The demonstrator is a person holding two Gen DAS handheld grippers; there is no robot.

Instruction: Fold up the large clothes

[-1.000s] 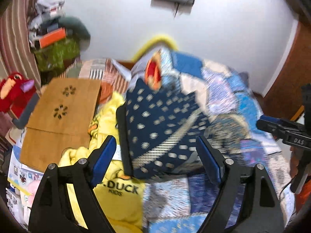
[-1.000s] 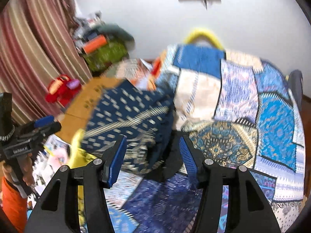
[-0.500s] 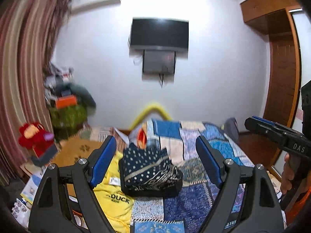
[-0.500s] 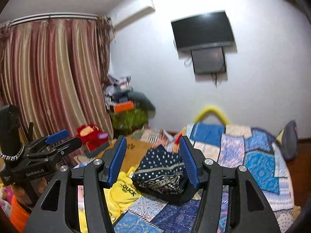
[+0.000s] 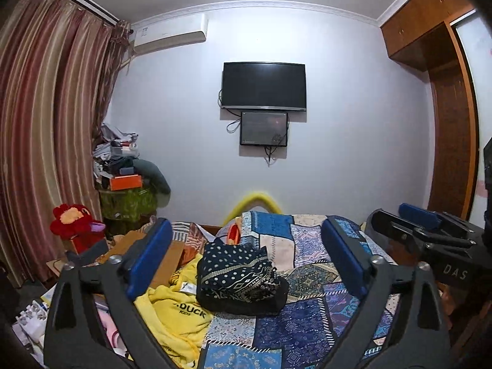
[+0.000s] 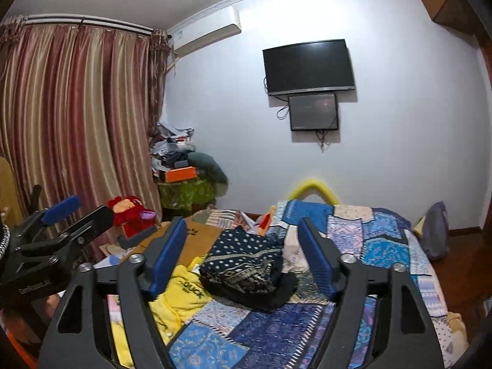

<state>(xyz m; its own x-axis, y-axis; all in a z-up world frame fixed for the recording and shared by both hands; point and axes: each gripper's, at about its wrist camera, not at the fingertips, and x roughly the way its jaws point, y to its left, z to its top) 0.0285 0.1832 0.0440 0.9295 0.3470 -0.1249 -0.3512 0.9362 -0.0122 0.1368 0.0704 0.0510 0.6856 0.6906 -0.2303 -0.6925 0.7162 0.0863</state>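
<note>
Two blue-padded fingers of the left gripper (image 5: 244,256) frame the left wrist view; its jaws are opening, with nothing between them, and the folded navy patterned garment (image 5: 238,272) lies well beyond on the patchwork bedspread (image 5: 310,323), its left edge overlapping a yellow garment (image 5: 173,310) whose printed word is partly cut off by a fold. At the right edge the right gripper (image 5: 418,218) enters side-on, the hand holding it hidden in shadow. From the right wrist view, the right gripper (image 6: 243,258) likewise has its jaws opening on empty air, the folded navy patterned garment (image 6: 246,266) sitting on the bedspread (image 6: 270,335) past the tips. The left gripper (image 6: 77,209) shows at the left edge, its lower part dark and hard to read.
</note>
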